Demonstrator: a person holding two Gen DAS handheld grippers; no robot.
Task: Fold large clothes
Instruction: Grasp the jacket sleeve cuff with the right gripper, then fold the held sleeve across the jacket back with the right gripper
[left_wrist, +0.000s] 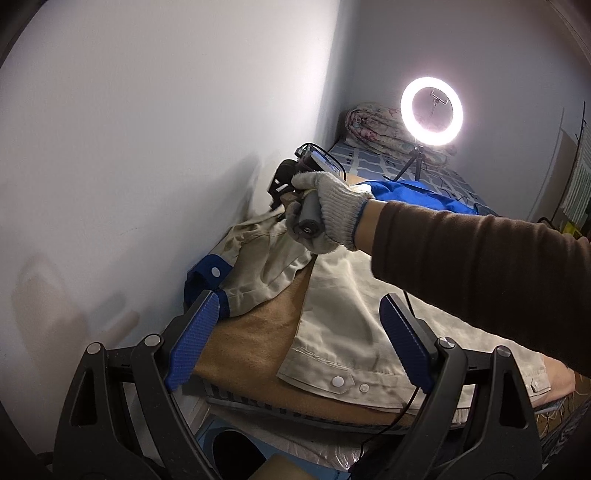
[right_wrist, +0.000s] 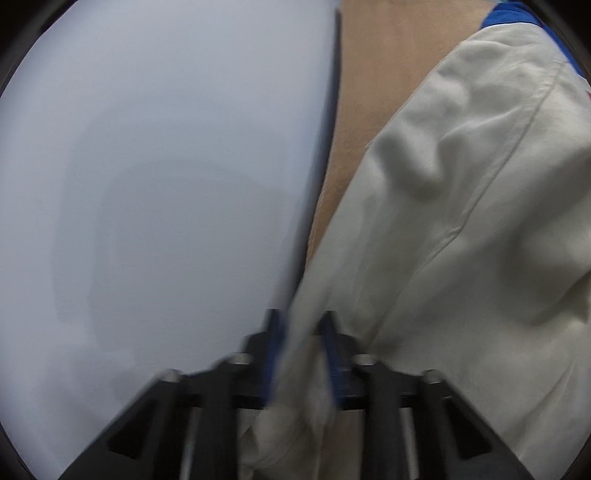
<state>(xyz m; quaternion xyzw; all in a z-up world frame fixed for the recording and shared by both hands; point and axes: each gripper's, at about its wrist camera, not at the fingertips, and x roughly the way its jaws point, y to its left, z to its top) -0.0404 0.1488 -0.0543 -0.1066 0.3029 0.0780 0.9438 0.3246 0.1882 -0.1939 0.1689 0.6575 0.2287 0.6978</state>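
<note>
A beige jacket (left_wrist: 343, 295) with blue cuffs and white snaps lies spread on a brown blanket (left_wrist: 251, 343). Its sleeve (left_wrist: 266, 254) is bunched near the wall, blue cuff (left_wrist: 207, 273) toward me. My left gripper (left_wrist: 299, 339) is open, its blue pads wide apart above the jacket's snap hem, holding nothing. A gloved hand (left_wrist: 332, 214) holds my right gripper (left_wrist: 279, 206) down on the sleeve's far end. In the blurred right wrist view, the right gripper (right_wrist: 301, 321) is shut on a fold of the beige sleeve (right_wrist: 461, 221).
A white wall (left_wrist: 147, 147) runs close along the left of the blanket. A lit ring light (left_wrist: 431, 112) on a tripod, a rolled quilt (left_wrist: 373, 125) and a blue garment (left_wrist: 406, 192) sit farther back. A black cable (left_wrist: 410, 402) trails over the near edge.
</note>
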